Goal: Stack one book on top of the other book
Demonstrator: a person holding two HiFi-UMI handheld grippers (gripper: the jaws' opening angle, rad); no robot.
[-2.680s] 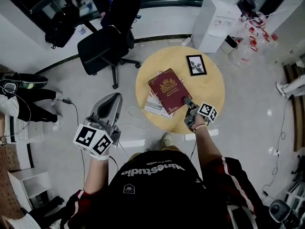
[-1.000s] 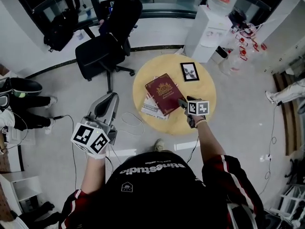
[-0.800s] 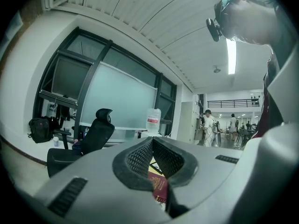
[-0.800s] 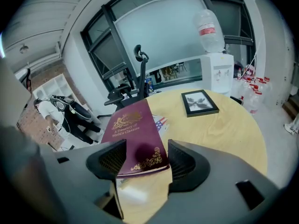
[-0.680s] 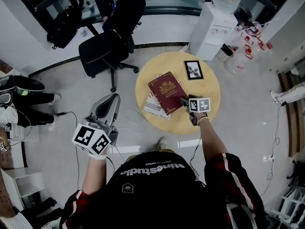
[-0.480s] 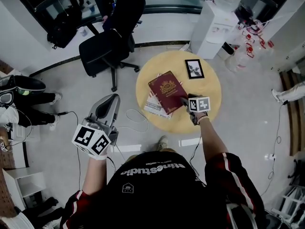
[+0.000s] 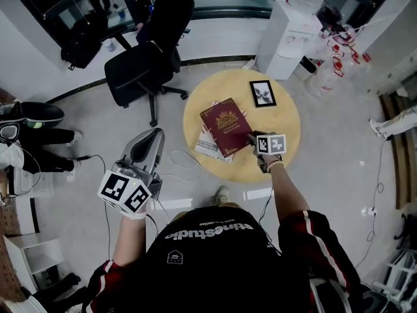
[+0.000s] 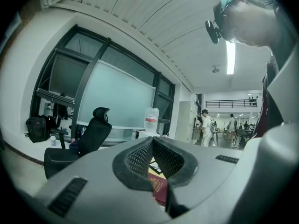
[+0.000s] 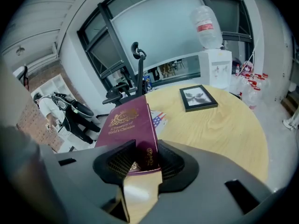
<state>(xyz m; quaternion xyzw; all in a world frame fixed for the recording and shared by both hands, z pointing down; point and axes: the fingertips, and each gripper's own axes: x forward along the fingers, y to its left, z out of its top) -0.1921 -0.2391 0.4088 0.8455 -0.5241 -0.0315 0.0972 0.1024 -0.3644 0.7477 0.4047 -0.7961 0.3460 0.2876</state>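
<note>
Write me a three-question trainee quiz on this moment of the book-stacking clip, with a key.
1. True or false: the maroon book lies on top of the other book.
2. Multiple choice: what stands between the jaws of the right gripper? A) a pen B) a corner of the maroon book C) nothing
3. Short answer: is the left gripper over the round table or off it?

Key
1. True.
2. B. Its jaws have just been closing, and they now clamp that corner.
3. Off it. It is held over the floor to the table's left, shut and empty.
</note>
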